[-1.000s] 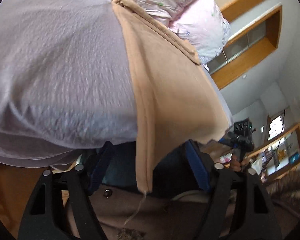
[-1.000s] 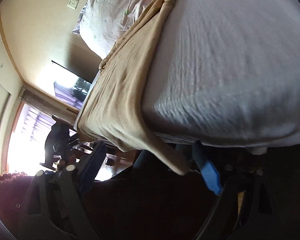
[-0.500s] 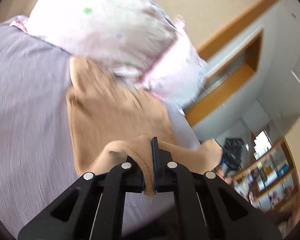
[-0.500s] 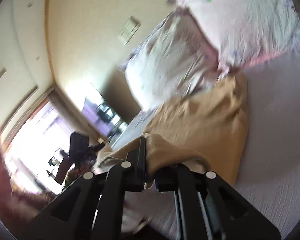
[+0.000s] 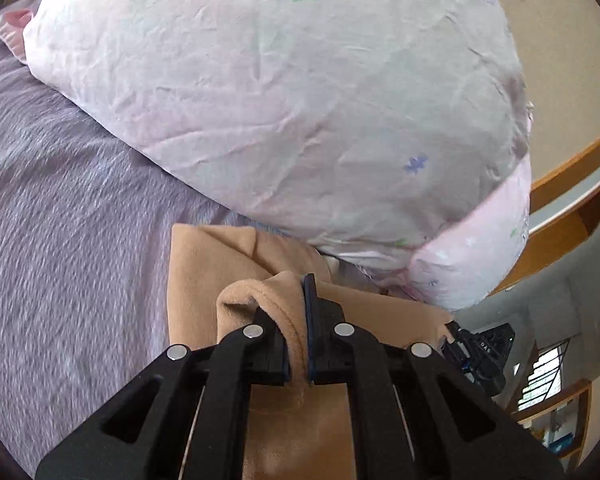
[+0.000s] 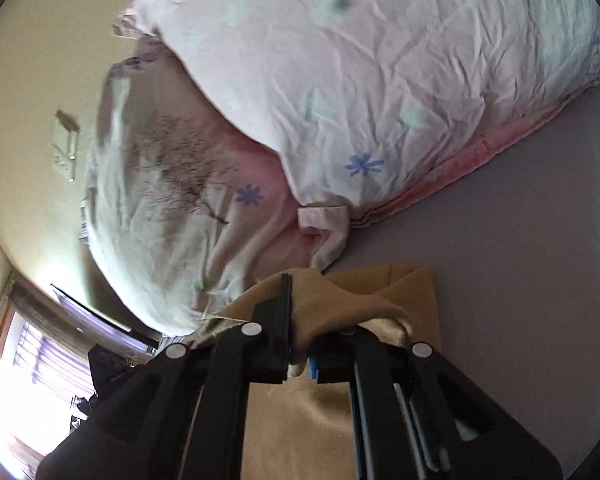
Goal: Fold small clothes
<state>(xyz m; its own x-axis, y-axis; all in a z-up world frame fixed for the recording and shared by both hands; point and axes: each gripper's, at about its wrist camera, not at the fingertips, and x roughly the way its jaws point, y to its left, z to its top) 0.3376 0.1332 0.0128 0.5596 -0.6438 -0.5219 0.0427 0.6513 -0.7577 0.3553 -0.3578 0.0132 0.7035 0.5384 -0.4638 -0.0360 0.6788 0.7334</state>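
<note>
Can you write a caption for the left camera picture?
Left gripper pinches the tan cloth on the purple bed, below a flowery pillow.

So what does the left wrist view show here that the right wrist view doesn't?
Only the left wrist view shows the wooden wall trim, a shelf and the right gripper beyond the cloth. Only the right wrist view shows a wall switch plate, a bright window and a second pillow with a tree print. Both show a gripper, the left gripper in its own view, shut on the tan garment, the flowered pillow and the lilac bedsheet.
</note>
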